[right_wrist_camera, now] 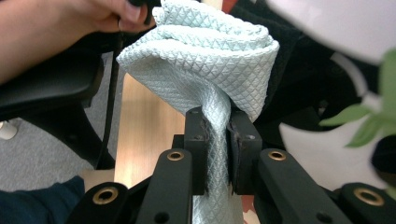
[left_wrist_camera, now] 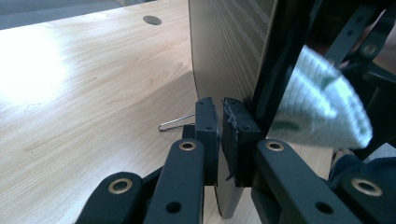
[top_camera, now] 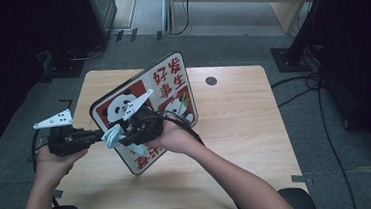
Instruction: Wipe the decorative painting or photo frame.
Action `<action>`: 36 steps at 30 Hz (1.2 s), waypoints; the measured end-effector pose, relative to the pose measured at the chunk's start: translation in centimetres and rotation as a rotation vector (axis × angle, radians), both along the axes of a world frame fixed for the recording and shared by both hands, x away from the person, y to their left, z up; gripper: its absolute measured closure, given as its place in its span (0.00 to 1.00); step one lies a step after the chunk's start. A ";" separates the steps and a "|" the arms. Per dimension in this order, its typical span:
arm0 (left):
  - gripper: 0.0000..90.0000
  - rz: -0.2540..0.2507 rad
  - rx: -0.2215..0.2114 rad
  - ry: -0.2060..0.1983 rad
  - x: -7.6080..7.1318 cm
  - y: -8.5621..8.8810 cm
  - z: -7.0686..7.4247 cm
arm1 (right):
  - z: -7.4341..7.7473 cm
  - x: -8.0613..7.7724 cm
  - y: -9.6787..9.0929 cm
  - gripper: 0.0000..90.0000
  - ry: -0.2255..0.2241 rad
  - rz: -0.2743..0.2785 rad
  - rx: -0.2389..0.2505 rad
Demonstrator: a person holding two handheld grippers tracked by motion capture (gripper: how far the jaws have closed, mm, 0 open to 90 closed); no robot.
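A person wipes a panda board with a cloth at a small wooden table.

The table point(top_camera: 235, 130) is light wood with a round hole point(top_camera: 211, 81) near its far edge, and it stands on grey carpet with black cables point(top_camera: 325, 123) trailing at the side. The board point(top_camera: 172, 83) stands tilted on the table and shows pandas and red Chinese writing. The left gripper point(top_camera: 100, 134) pinches the board's edge tight between its jaws; its own view shows the board's plain back point(left_wrist_camera: 229, 51) and a wire clip point(left_wrist_camera: 175, 123) on the table. The right gripper point(right_wrist_camera: 217, 140) squeezes a pale blue cloth point(right_wrist_camera: 205, 56) against the board's front, and its view shows the cloth's small diamond pattern.
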State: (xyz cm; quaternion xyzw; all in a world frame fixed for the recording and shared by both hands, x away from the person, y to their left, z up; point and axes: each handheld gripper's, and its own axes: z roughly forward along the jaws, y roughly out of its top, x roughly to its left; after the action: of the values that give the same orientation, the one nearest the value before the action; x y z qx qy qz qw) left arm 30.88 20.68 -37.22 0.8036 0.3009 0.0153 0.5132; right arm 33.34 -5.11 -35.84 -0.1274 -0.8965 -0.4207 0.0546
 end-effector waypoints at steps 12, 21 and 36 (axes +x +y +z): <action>0.95 0.003 0.005 -0.006 -0.1 0.0 0.0 | -4.1 -0.2 -0.8 0.89 0.032 0.049 -0.010; 0.95 -0.001 0.002 -0.005 0.0 0.0 0.0 | -8.3 -1.1 -1.6 0.89 0.082 0.028 -0.013; 0.95 0.001 0.003 -0.009 -0.1 0.0 -0.1 | -12.6 -2.2 -2.3 0.89 0.113 0.004 -0.081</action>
State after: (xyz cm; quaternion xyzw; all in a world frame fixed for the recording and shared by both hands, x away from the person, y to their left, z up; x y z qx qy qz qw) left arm 30.76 20.69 -37.33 0.8043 0.2990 0.0195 0.5131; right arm 31.14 -7.41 -48.45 -0.1512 -0.9086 -0.3760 0.1008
